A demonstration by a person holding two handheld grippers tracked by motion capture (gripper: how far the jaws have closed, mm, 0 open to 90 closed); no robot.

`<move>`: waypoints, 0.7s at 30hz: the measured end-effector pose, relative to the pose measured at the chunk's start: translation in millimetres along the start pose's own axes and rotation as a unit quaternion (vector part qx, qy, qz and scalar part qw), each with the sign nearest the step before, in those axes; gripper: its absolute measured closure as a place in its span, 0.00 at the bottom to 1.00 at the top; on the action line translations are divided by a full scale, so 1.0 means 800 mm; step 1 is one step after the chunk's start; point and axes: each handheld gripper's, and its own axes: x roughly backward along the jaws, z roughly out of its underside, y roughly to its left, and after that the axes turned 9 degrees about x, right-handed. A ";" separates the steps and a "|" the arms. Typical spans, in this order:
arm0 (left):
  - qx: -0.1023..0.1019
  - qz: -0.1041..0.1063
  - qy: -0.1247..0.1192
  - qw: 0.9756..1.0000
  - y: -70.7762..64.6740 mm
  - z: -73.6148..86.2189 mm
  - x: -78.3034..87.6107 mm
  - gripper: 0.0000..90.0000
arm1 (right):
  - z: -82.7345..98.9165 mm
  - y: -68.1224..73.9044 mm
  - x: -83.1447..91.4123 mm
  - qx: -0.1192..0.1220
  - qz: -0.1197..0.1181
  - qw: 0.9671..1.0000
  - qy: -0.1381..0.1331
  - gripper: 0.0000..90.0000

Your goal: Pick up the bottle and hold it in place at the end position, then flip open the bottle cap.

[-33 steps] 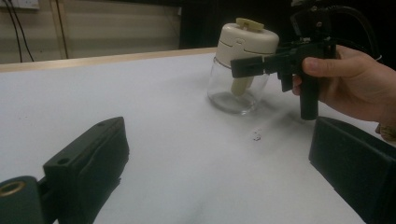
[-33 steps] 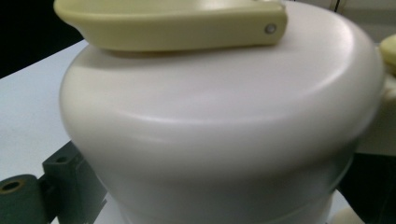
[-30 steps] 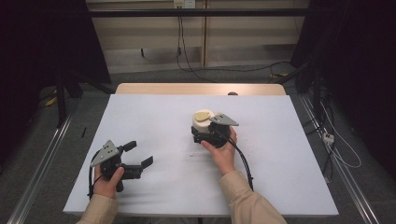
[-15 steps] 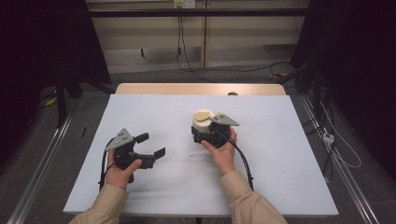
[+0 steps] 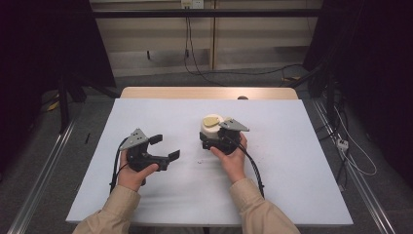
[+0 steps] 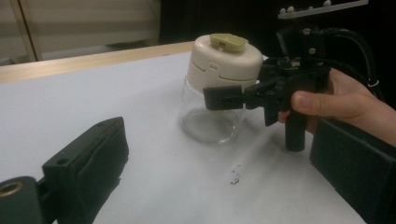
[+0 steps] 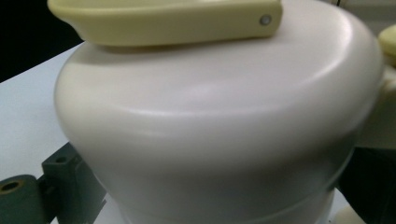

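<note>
between right claw (image 5: 210,140) jaws, clear empty jar (image 6: 208,116), cream lid (image 6: 224,58); left claw (image 5: 164,147) released

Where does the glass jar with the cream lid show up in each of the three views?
High view: the jar stands at the table's centre, just ahead of the right gripper.
Left gripper view: upper centre, with the right gripper's fingers around its glass body.
Right gripper view: its cream lid looms close.
Shared landmark: the yellow-green flip tab on the lid.
</note>
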 end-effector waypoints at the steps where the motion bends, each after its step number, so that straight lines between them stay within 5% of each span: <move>1: -0.002 0.000 0.000 1.000 0.000 -0.001 -0.001 0.04 | 0.000 0.000 0.000 0.000 0.000 1.000 0.000 0.05; 21: 0.001 0.013 0.014 1.000 -0.004 -0.023 -0.021 0.06 | -0.001 -0.001 0.000 0.007 -0.005 1.000 0.005 0.05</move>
